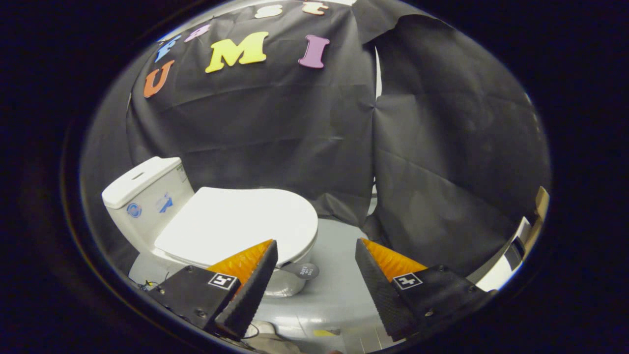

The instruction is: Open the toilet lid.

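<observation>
- Facing the toilet (pixel 147 196) beyond my left finger, I sit off its front corner, probably to reach the rim.
- Its lid (pixel 236 223) lies flat, closed, front edge just past that fingertip.
- My gripper (pixel 317 246) is wide apart, holding nothing, ready to hook underneath.

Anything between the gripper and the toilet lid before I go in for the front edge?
Nothing visible. The gripper is open, holding nothing. The toilet lid lies closed just ahead, its front edge beside the left finger's tip, with bare floor between the fingers. A small tab sticks out under the rim.
</observation>
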Available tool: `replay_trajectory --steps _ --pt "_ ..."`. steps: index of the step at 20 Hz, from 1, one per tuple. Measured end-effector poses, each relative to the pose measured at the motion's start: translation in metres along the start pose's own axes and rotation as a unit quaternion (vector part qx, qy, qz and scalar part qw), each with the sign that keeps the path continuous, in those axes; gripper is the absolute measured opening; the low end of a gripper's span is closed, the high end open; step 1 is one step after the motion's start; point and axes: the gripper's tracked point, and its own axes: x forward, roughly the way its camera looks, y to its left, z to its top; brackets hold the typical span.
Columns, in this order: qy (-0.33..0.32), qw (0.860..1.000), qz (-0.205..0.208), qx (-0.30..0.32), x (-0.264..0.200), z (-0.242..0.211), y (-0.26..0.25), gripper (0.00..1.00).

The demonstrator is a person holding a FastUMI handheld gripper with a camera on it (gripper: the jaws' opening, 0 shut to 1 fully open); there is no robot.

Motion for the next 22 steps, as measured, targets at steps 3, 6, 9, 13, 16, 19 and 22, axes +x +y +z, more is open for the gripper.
replay_trajectory --steps 3,6,9,13,16,19,22 --pt "0.038 0.999 0.03 0.017 0.023 -0.011 0.001 1.0" --pt "0.092 0.993 0.056 0.043 0.046 -0.032 0.001 1.0" --pt "0.129 0.988 0.057 0.062 0.064 -0.053 -0.008 0.98" --pt "0.172 0.978 0.079 0.082 0.081 -0.07 -0.007 0.93" --pt "0.213 0.966 0.087 0.121 0.092 -0.087 -0.008 0.92" --pt "0.226 0.956 0.104 0.155 0.103 -0.095 -0.005 0.88" --pt "0.253 0.944 0.112 0.179 0.105 -0.104 -0.002 0.83"
